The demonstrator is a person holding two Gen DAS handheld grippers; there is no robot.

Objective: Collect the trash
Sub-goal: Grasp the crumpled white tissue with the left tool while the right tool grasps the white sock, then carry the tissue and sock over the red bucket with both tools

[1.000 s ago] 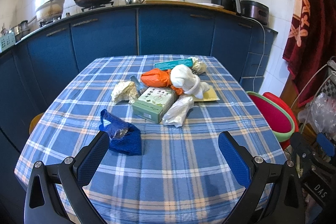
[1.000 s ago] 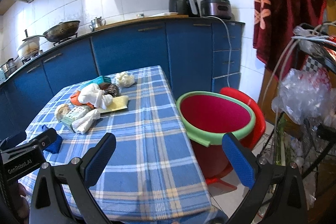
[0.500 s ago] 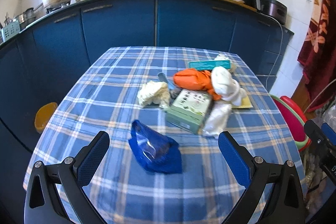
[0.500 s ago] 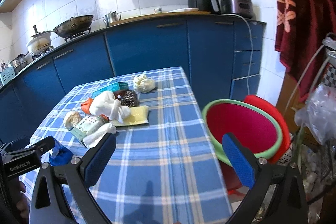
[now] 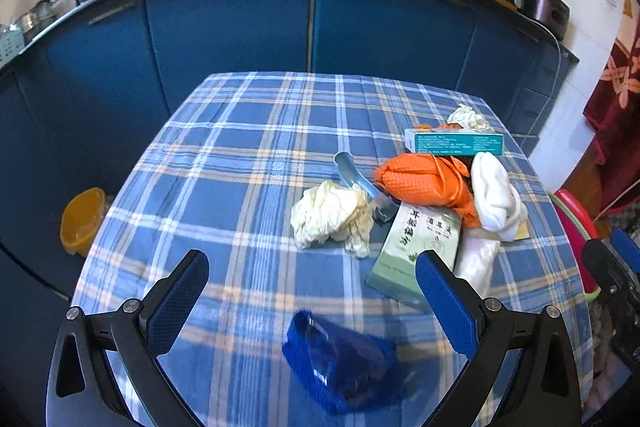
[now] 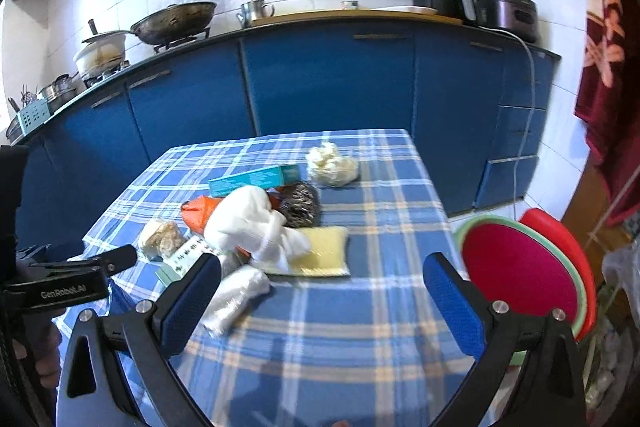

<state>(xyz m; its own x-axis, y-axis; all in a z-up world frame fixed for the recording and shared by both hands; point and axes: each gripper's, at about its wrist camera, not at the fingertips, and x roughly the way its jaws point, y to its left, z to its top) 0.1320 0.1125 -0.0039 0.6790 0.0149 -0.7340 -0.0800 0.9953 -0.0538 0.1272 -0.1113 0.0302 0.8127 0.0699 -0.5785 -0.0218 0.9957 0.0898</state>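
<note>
A pile of trash lies on the blue plaid table (image 5: pixel 248 163). A crumpled blue wrapper (image 5: pixel 344 363) sits between the fingers of my open left gripper (image 5: pixel 312 303), which hovers just above it. Beyond lie a white paper wad (image 5: pixel 330 217), a pale green box (image 5: pixel 416 247), an orange cloth (image 5: pixel 424 179), a white cloth (image 5: pixel 496 199) and a teal box (image 5: pixel 452 142). My right gripper (image 6: pixel 320 303) is open over the table's near right part, short of a clear plastic bag (image 6: pixel 236 297) and a yellow sponge (image 6: pixel 324 255). The red basin with a green rim (image 6: pixel 524 263) stands right of the table.
A steel scourer (image 6: pixel 300 205) and a second paper wad (image 6: pixel 332 165) lie farther back. Blue kitchen cabinets (image 6: pixel 320 83) run behind the table, with pans and appliances on the counter. A yellow bowl (image 5: pixel 82 221) sits low at the left. A dark red towel (image 6: pixel 604 67) hangs at the right.
My left gripper has swung left and come closer, so the blue wrapper now lies between its fingers. My right gripper has turned left toward the table, and the basin has slid to the right.
</note>
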